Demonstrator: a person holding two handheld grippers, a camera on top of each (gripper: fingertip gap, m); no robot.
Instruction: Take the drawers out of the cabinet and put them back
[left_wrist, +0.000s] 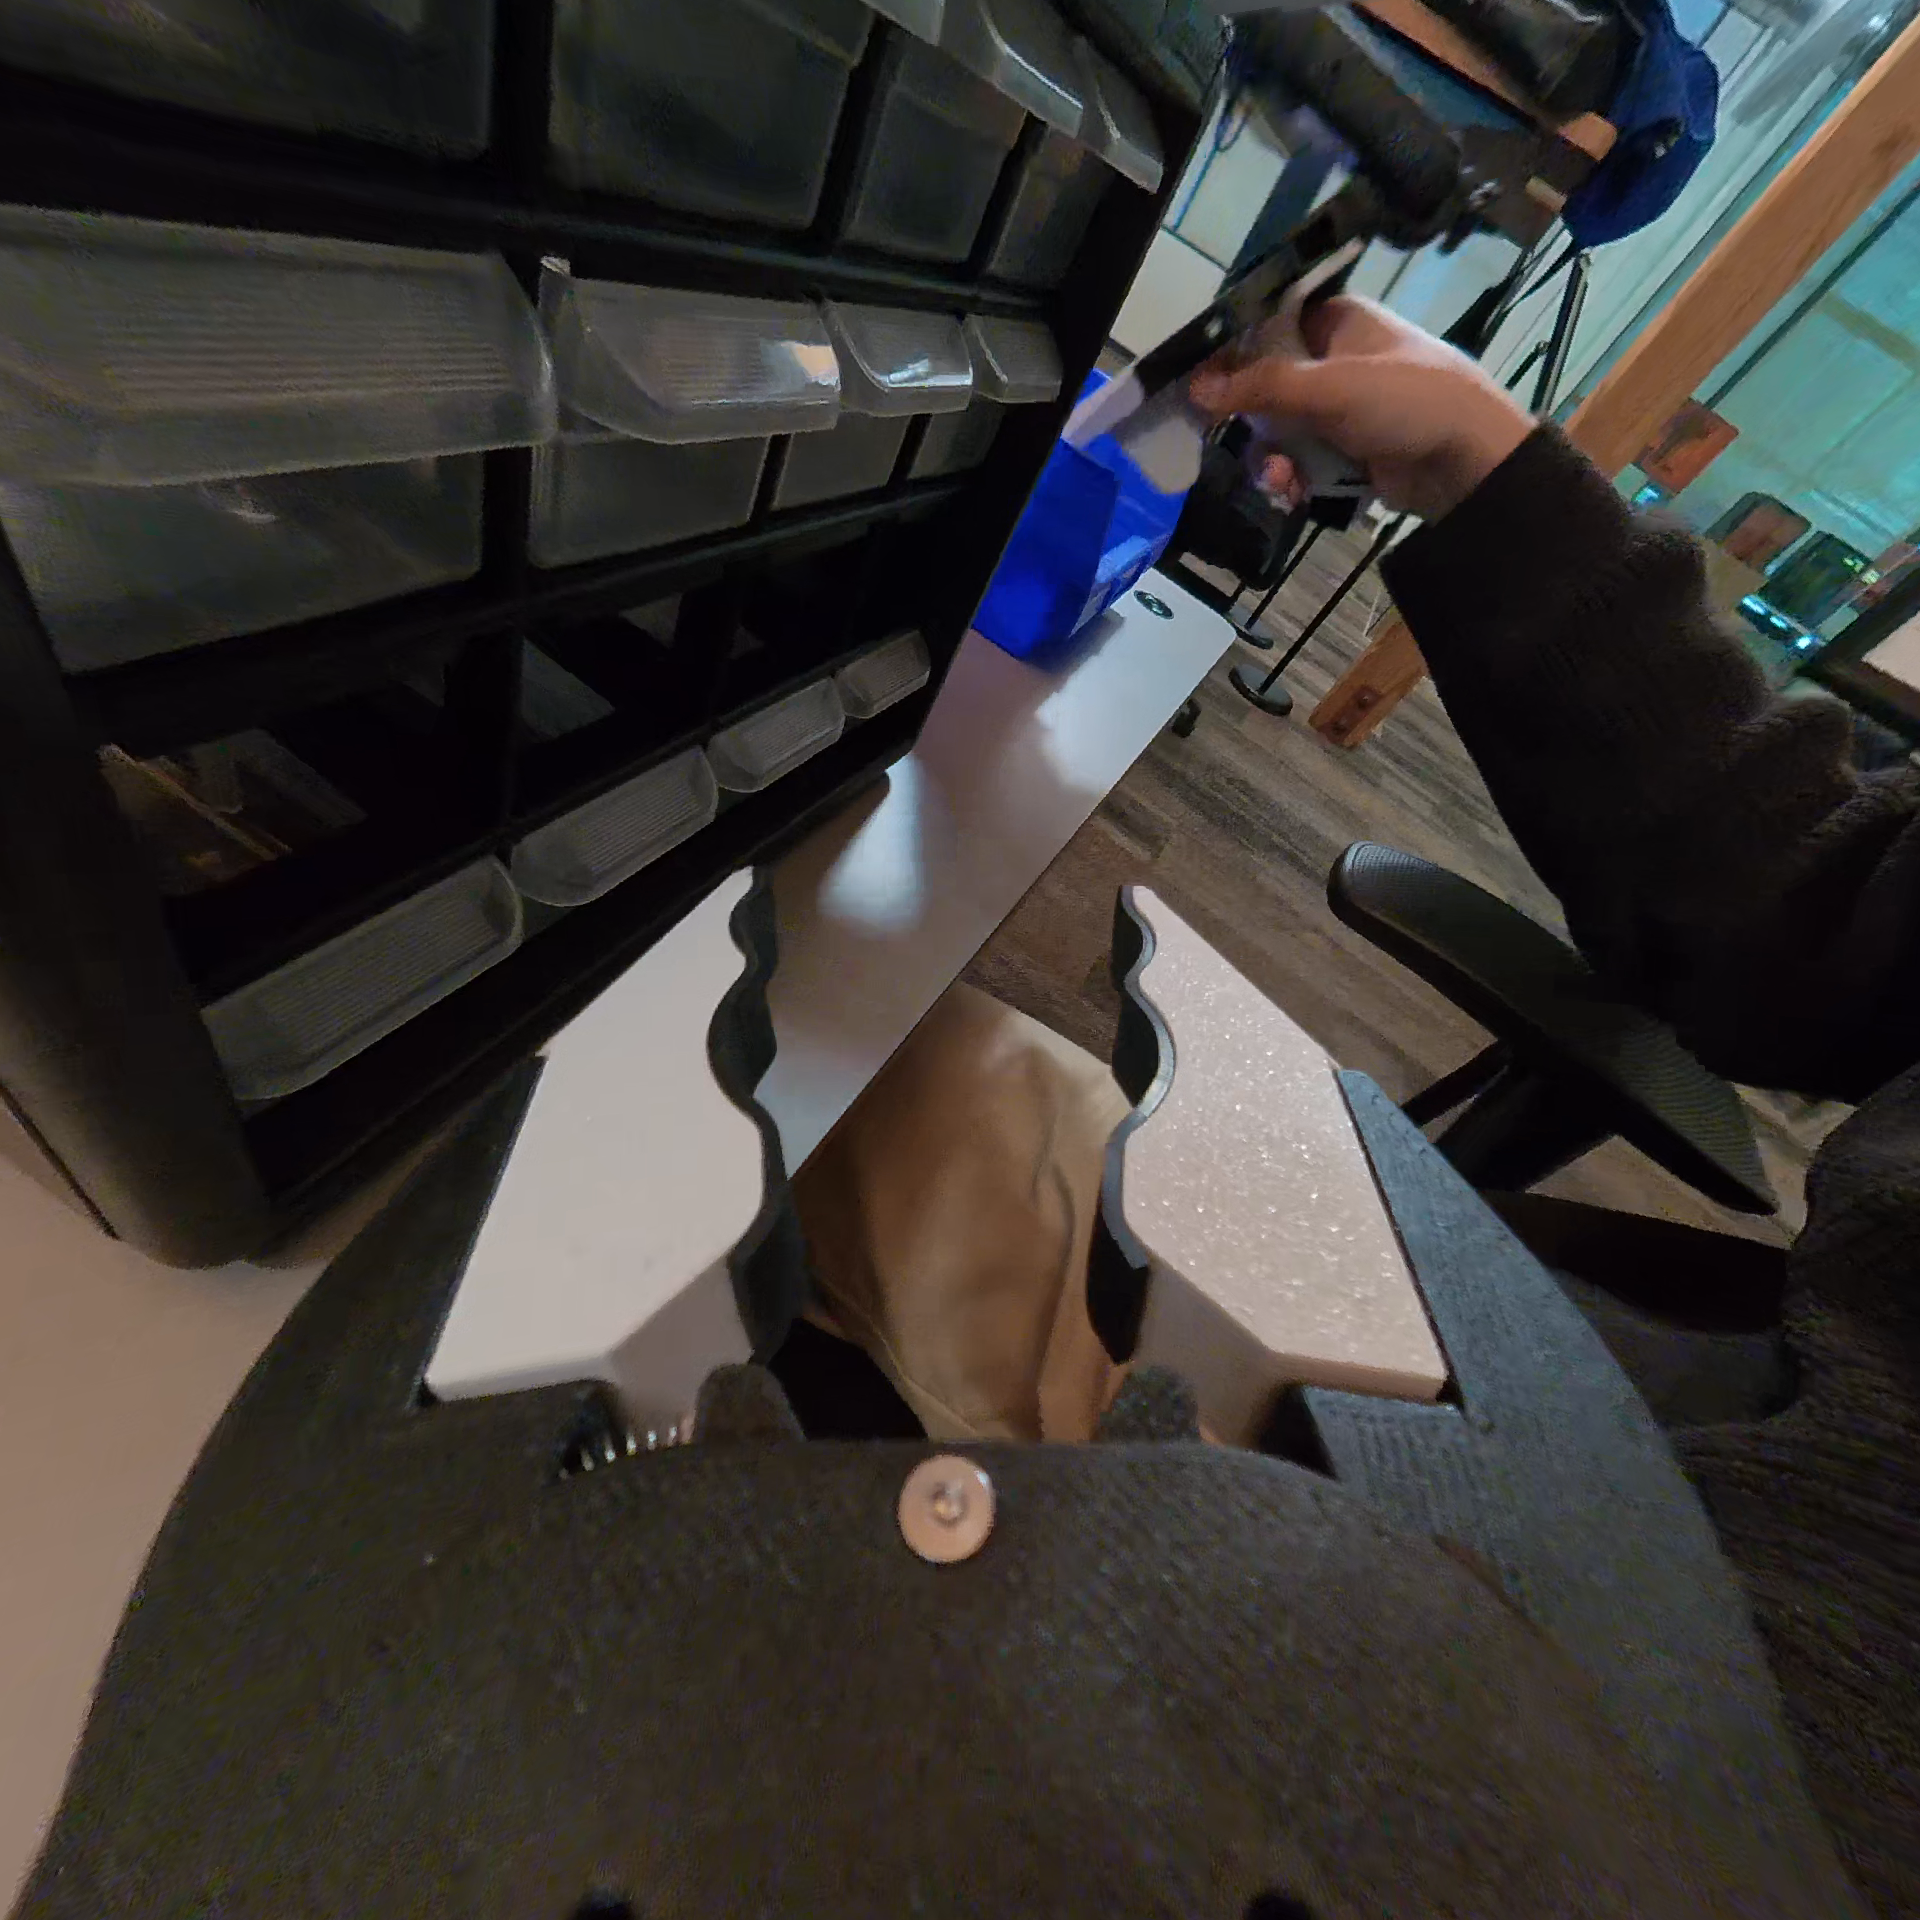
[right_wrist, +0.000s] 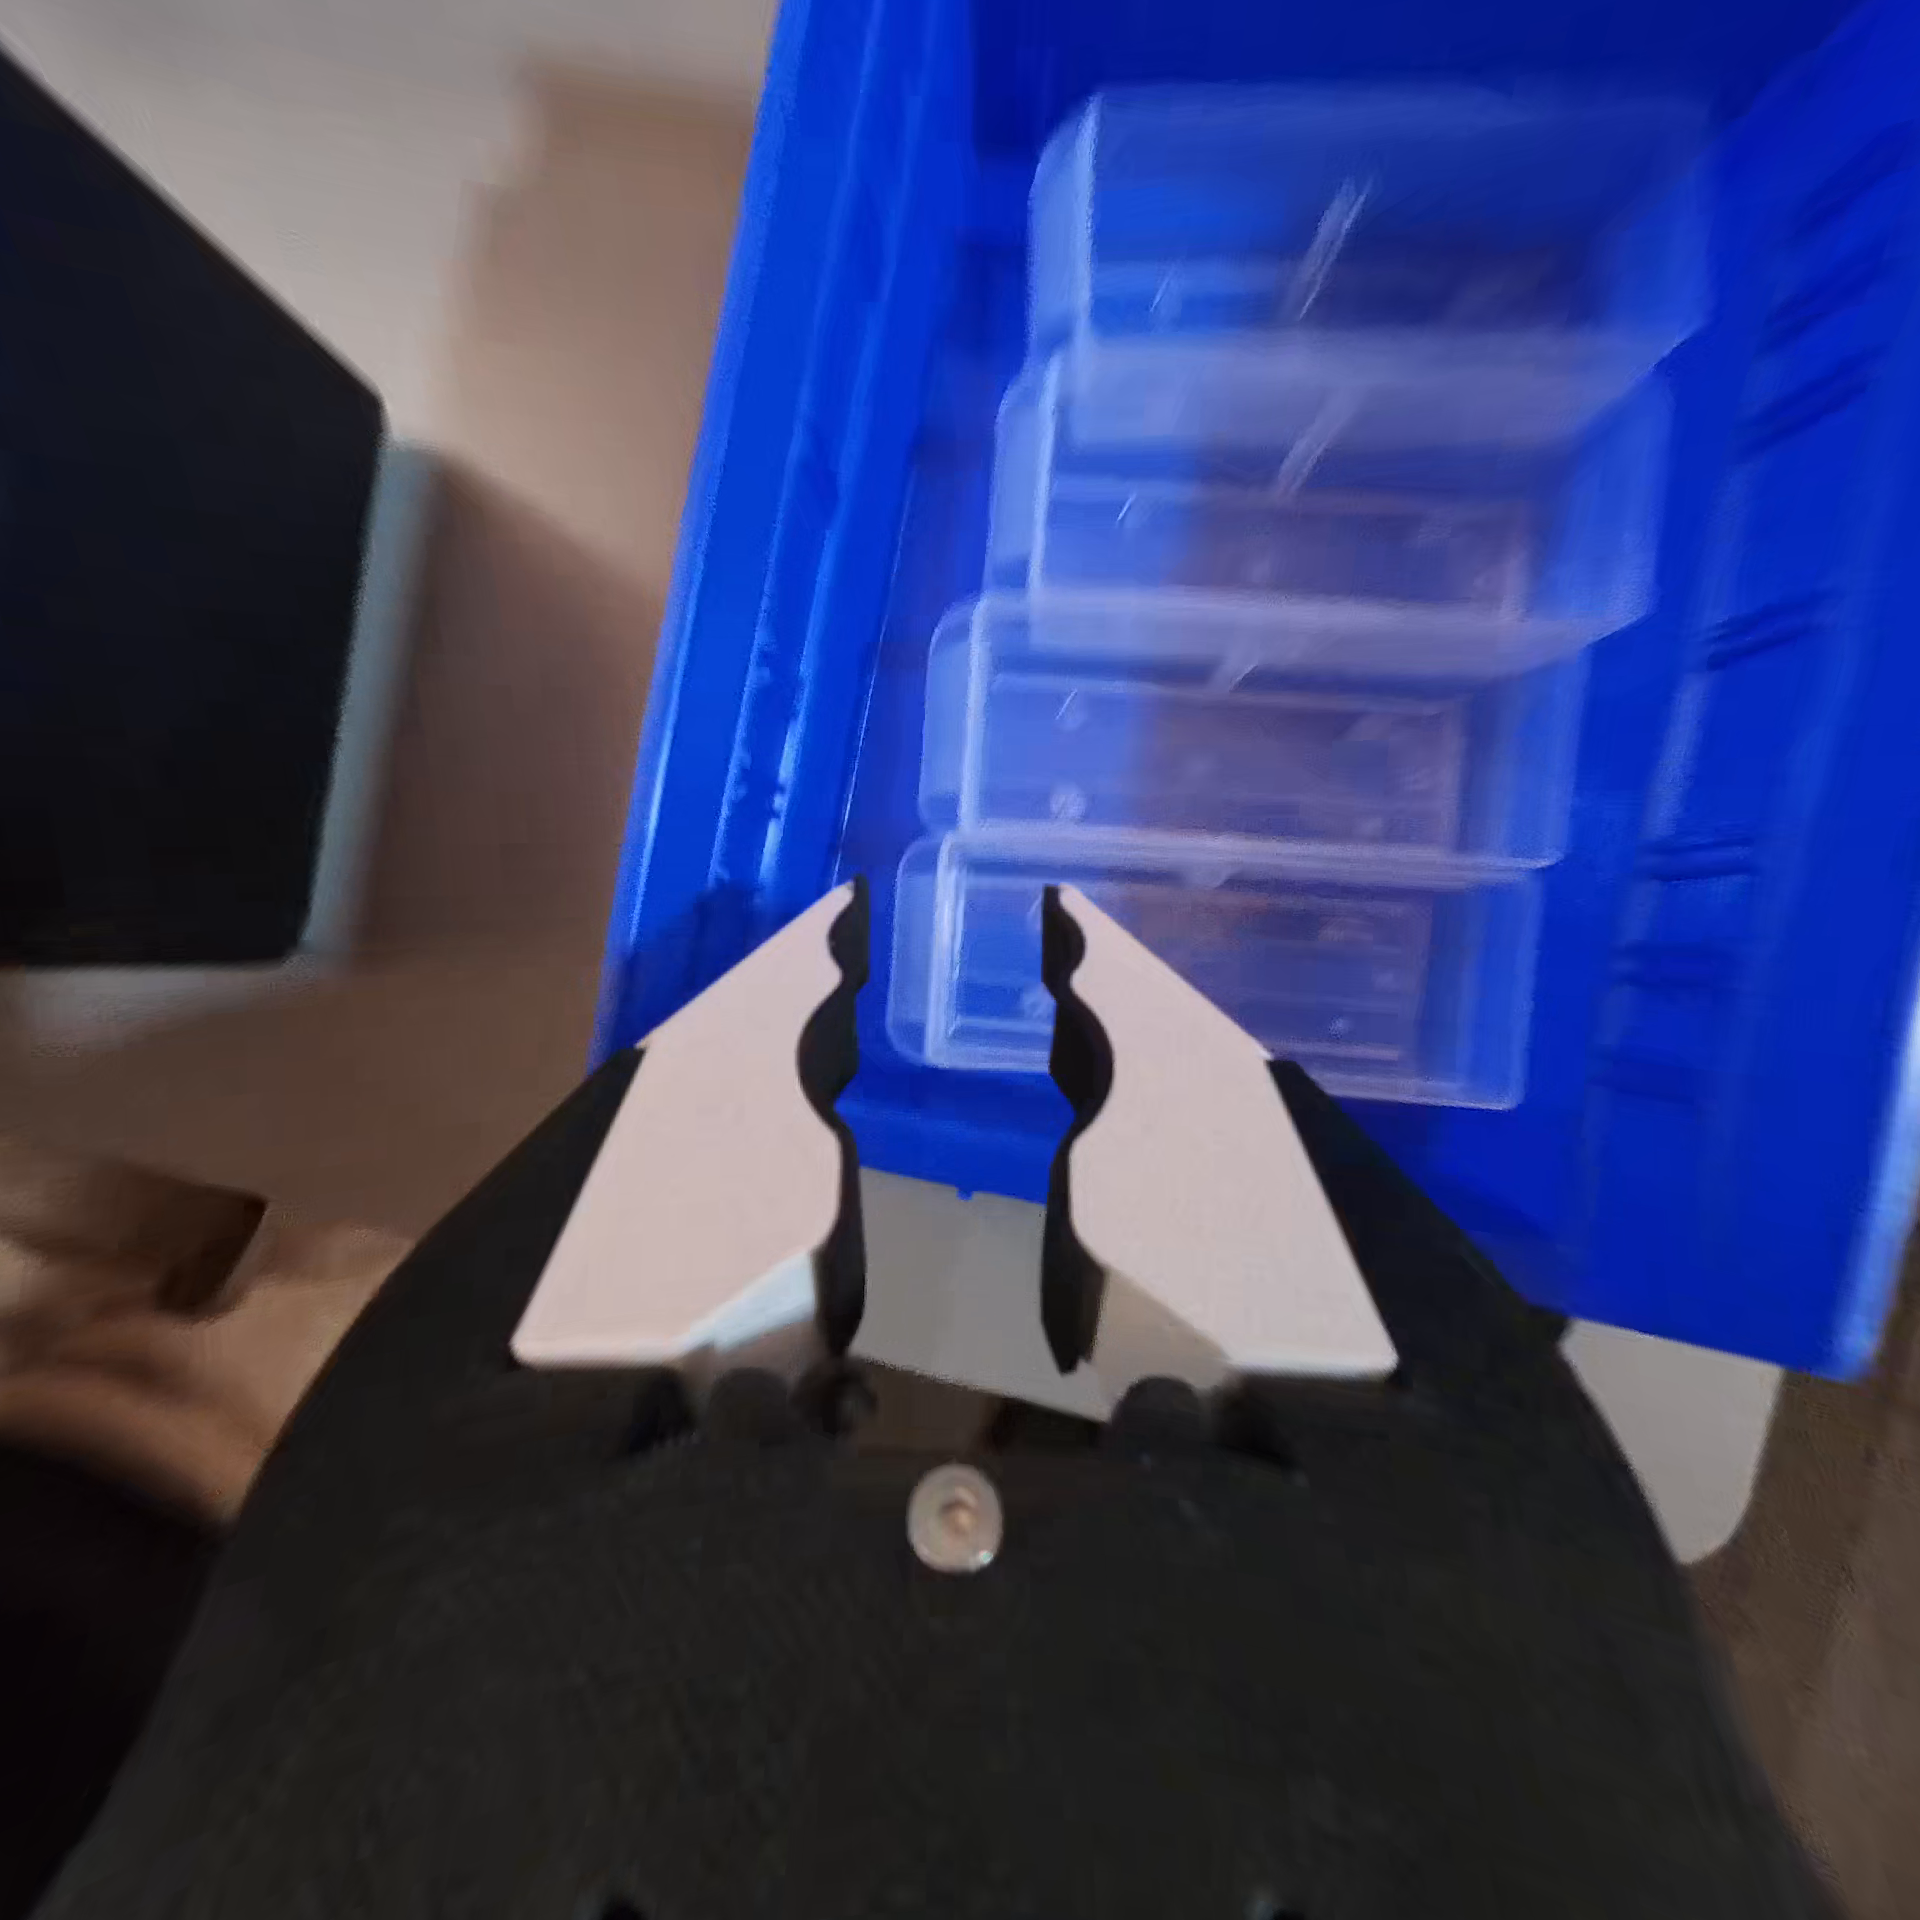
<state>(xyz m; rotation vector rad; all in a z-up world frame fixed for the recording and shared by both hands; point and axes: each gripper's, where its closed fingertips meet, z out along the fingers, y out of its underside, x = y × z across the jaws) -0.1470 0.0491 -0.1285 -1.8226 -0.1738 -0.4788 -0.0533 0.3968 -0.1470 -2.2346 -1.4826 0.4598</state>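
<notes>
The black drawer cabinet (left_wrist: 436, 540) stands on the white table, left of my left gripper (left_wrist: 940, 904), which is open and empty near the table edge. Most slots hold clear drawers (left_wrist: 675, 405); one row shows several empty slots (left_wrist: 623, 696). My right gripper (right_wrist: 951, 904) is open and empty, above the near end of a blue bin (right_wrist: 810, 520). Several clear drawers (right_wrist: 1236, 956) lie in a row inside the bin; the nearest sits just beyond my fingertips. The right gripper (left_wrist: 1174, 405) and the hand holding it also show in the left wrist view, above the bin (left_wrist: 1070, 551).
The white table (left_wrist: 987, 790) ends just right of my left gripper. A black office chair (left_wrist: 1538, 997) and wooden floor lie beyond the edge. The cabinet's dark side (right_wrist: 156, 582) shows left of the bin. The right wrist view is blurred.
</notes>
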